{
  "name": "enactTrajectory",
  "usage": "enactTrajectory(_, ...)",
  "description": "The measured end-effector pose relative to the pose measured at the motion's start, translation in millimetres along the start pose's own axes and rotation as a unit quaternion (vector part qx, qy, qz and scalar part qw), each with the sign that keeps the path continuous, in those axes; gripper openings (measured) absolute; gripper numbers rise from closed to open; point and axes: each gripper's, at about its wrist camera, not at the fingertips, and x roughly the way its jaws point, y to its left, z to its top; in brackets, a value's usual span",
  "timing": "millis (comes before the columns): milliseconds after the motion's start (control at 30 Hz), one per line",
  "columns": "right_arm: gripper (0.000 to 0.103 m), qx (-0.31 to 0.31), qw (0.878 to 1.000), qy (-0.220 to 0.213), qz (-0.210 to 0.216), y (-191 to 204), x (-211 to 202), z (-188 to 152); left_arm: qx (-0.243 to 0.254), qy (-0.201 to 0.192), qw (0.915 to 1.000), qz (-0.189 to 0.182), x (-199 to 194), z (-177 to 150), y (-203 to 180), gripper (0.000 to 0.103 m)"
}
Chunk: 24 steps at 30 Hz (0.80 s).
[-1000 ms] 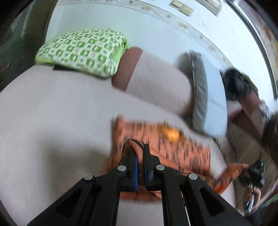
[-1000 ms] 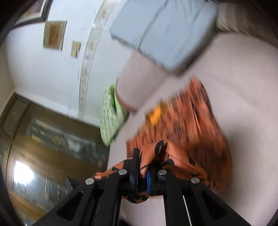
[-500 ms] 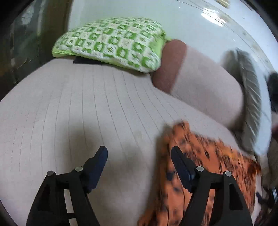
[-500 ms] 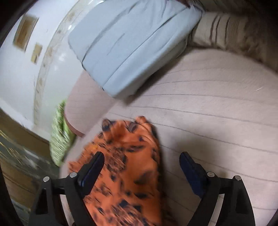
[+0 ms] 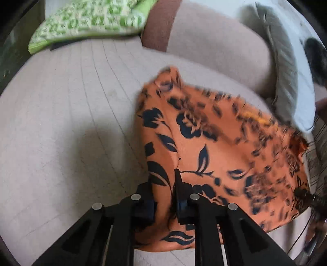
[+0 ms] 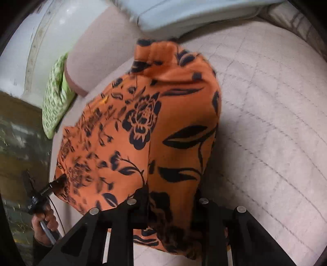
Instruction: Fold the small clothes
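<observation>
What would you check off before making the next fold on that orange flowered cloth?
1. Left gripper has cloth between its fingers: ok, a fold of the orange garment runs between them.
2. Right gripper has cloth pinched: cannot tell, fabric drapes over and between the fingers, which stand fairly wide.
3. The two grips are on separate edges: ok, the left gripper shows at the garment's other side in the right wrist view.
4. Garment lies flat: not ok, it bulges and creases.
5. Room on the pale bed cover beside it: ok.
6. Green pillow clear of the garment: ok.

Beige quilted sofa (image 5: 61, 106), green patterned cushion (image 5: 90, 22), grey pillow (image 5: 286, 77), white wall (image 6: 18, 47)
</observation>
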Motion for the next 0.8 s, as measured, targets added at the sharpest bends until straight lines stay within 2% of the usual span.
enactTrajectory(100,0.021,-0.017,0.999,-0.040,0.018,27.2,-46.4,-4.4,0.034,-0.054,0.9979,-0.005,-63.1,-9.0,-9.7,0.013)
enactTrajectory(200,0.020,-0.035,0.997,-0.061,0.032,39.3,-93.5,-23.6,0.041,-0.091,0.9949,-0.011,-122.9,-40.6,-8.5,0.013)
enactTrajectory(300,0.021,-0.032,0.998,-0.049,0.036,26.2,-109.7,-64.1,0.032,-0.087,0.9955,-0.019,-151.3,-98.2,5.7,0.015)
enactTrajectory(333,0.026,-0.027,0.999,-0.038,0.024,19.1,-102.3,-80.7,0.031,-0.076,0.9965,-0.015,-147.0,-127.7,13.5,0.020)
enactTrajectory(367,0.029,-0.023,1.000,-0.020,0.008,5.7,-87.1,-103.7,0.032,-0.066,0.9972,-0.010,-134.6,-141.9,11.2,0.032)
enactTrajectory(400,0.054,-0.011,1.000,0.009,0.003,-10.0,-66.8,-121.9,0.037,-0.045,0.9983,-0.002,-117.5,-158.7,15.3,0.041)
enactTrajectory(433,0.086,0.009,0.999,0.039,-0.011,-24.8,-49.9,-135.0,0.036,-0.002,0.9990,0.025,-93.7,-178.0,24.6,0.049)
enactTrajectory(467,0.086,0.019,0.999,0.041,-0.025,-33.5,-44.0,-142.8,0.030,0.025,0.9984,0.042,-83.6,-184.8,31.7,0.050)
enactTrajectory(500,0.085,0.007,1.000,0.001,-0.011,-33.5,-54.8,-149.0,0.004,0.019,0.9996,0.023,-85.7,-189.0,41.7,0.050)
enactTrajectory(533,0.086,0.007,1.000,-0.016,-0.012,-31.3,-66.3,-149.8,-0.021,-0.002,0.9996,0.017,-94.7,-187.7,47.1,0.050)
enactTrajectory(567,0.086,0.011,0.999,-0.033,-0.020,-29.4,-77.1,-147.4,-0.041,-0.034,0.9980,0.033,-113.2,-186.2,48.7,0.049)
enactTrajectory(600,0.086,0.010,0.998,-0.059,-0.031,-26.9,-89.5,-143.7,-0.040,-0.070,0.9958,0.043,-132.3,-182.2,45.5,0.049)
enactTrajectory(667,0.086,0.007,0.992,-0.105,-0.071,-17.6,-109.4,-132.8,-0.010,-0.119,0.9923,0.033,-162.6,-174.5,28.7,0.051)
enactTrajectory(700,0.086,0.004,0.989,-0.130,-0.064,-11.6,-121.5,-129.0,0.009,-0.138,0.9902,0.020,-174.8,-173.9,16.5,0.054)
enactTrajectory(733,0.086,0.004,0.989,-0.141,-0.038,-5.4,-125.7,-122.9,0.026,-0.148,0.9886,0.010,-180.1,-174.5,5.9,0.060)
enactTrajectory(800,0.086,0.008,0.991,-0.128,0.040,4.5,-118.2,-111.7,0.065,-0.159,0.9851,-0.012,-177.9,-178.6,-17.1,0.067)
